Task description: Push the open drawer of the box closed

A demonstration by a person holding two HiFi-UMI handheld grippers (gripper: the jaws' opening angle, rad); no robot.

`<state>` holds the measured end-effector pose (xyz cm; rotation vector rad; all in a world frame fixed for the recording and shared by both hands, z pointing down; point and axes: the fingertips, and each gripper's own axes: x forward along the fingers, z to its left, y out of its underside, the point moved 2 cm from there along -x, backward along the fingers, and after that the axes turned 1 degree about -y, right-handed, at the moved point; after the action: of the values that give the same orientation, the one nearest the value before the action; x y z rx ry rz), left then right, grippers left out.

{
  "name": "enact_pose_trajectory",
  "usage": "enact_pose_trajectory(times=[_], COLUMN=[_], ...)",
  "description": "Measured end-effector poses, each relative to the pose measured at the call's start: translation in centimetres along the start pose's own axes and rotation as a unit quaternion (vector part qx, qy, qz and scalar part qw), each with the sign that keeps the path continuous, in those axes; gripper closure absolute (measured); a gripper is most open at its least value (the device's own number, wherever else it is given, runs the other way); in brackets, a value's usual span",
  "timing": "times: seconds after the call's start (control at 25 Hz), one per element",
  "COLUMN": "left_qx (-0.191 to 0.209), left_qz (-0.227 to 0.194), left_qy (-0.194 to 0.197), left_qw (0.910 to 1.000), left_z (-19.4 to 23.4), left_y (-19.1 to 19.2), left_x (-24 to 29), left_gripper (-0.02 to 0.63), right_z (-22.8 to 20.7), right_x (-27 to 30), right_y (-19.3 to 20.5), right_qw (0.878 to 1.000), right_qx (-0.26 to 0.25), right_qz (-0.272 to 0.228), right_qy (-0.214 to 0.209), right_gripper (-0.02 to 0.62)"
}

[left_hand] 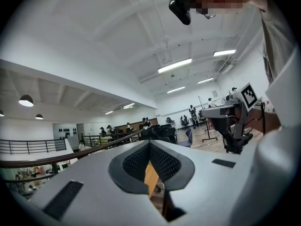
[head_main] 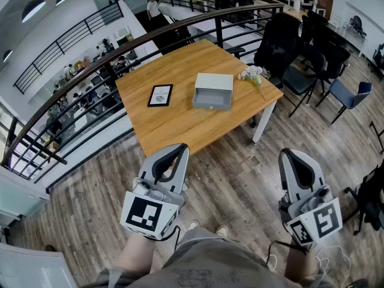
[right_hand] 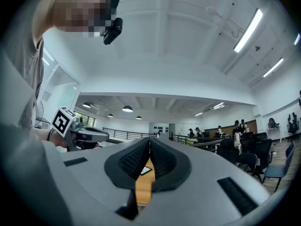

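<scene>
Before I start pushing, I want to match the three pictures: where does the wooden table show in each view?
Head view: the wooden table fills the upper middle.
Left gripper view: a thin strip of the wooden table shows low centre, in the slit under the left gripper and its shut jaws.
Right gripper view: a similar strip shows under the right gripper.
Shared landmark: the railing beyond the table.

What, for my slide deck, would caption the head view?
Left claw and right claw, both shut, held short of the wooden table whose grey box has its drawer open.
</scene>
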<state>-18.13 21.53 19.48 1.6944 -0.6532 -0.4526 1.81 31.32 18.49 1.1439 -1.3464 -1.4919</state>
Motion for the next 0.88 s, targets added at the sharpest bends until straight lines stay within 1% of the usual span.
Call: enact_pose_trajectory(times=[0.12, 0.36, 0.52, 0.72, 0.8, 0.88], left_qx=[0.001, -0.007, -0.004, -0.003, -0.006, -0.020], left_qz=[-0.003, -0.001, 0.003, 0.009, 0.003, -0.012], left_qy=[-0.002, -0.007, -0.001, 0.008, 0.006, -0.004], left_qw=[1.0000, 1.0000, 1.0000, 0.9999, 1.0000, 0.9997], left_z=[0.0, -0.3, -0.9, -1.5, -1.4, -1.0], left_y=[-0.1, -0.3, -0.3, 0.3, 0.2, -0.1], left_x=[0.1, 0.3, 0.8, 1.1, 1.2, 1.1], left_gripper=[0.589, 0.589, 0.589, 0.589, 0.589, 0.586], right_z=[-0.4, -0.5, -0.8, -1.3, -1.6, -1.7], right_x=[0.0, -0.2, -0.3, -0.8, -0.8, -0.7], right_y=[0.3, 0.6, 0.6, 0.8, 0.8, 1.1], right_qw=[1.000, 1.000, 1.000, 1.000, 1.000, 1.000], right_qx=[0.010, 0.016, 0.023, 0.016, 0.016, 0.019], right_qz=[0.000, 0.007, 0.000, 0.004, 0.005, 0.008], right_qy=[0.009, 0.004, 0.006, 0.009, 0.013, 0.012], right_gripper=[0.565, 0.565, 0.565, 0.563, 0.565, 0.565])
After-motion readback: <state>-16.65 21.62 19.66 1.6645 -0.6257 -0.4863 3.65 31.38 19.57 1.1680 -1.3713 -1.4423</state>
